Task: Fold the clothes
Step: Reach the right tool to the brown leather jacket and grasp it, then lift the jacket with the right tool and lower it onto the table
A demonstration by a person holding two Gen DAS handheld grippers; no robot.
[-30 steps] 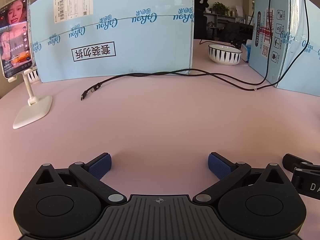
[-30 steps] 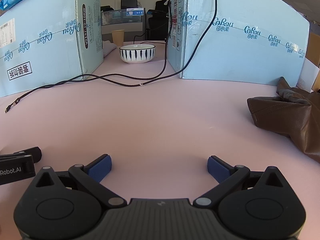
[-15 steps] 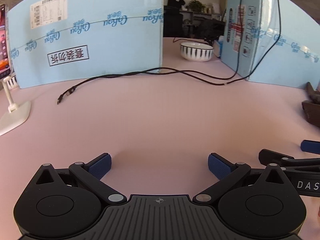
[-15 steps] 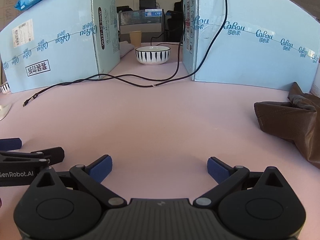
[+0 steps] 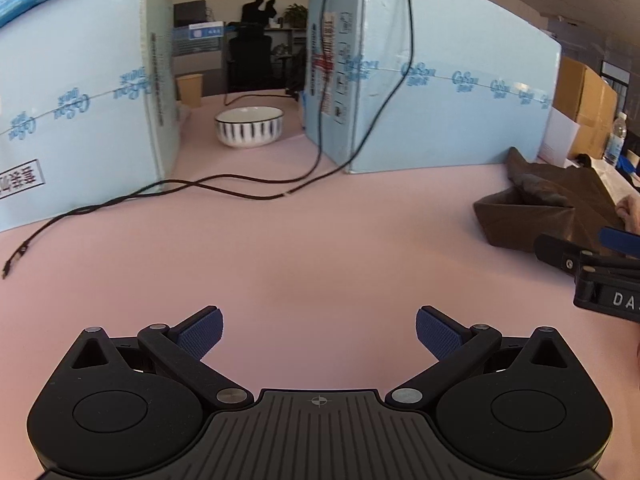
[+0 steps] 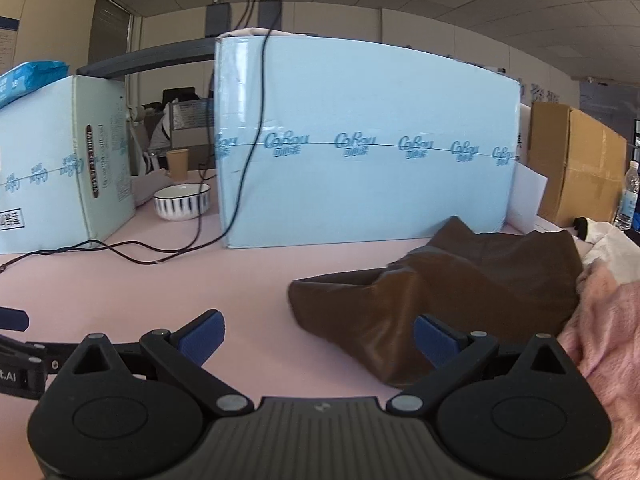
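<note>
A crumpled brown garment (image 6: 460,284) lies on the pink table at the right; it also shows in the left wrist view (image 5: 548,208). A pink fluffy garment (image 6: 608,320) lies to its right. My right gripper (image 6: 318,336) is open and empty, its right finger just above the brown garment's near edge. My left gripper (image 5: 318,332) is open and empty over bare table, left of the garment. The right gripper's finger (image 5: 560,252) shows at the right edge of the left wrist view.
Two light blue cartons (image 5: 432,92) (image 5: 80,120) stand at the back with a striped bowl (image 5: 250,126) between them. A black cable (image 5: 224,188) runs across the pink table (image 5: 320,248). A brown cardboard box (image 6: 572,160) and a water bottle (image 6: 630,196) stand far right.
Both grippers have swung right. The phone stand has left the left wrist view. The brown garment is now much nearer, reaching the right gripper's right finger. Both stay open.
</note>
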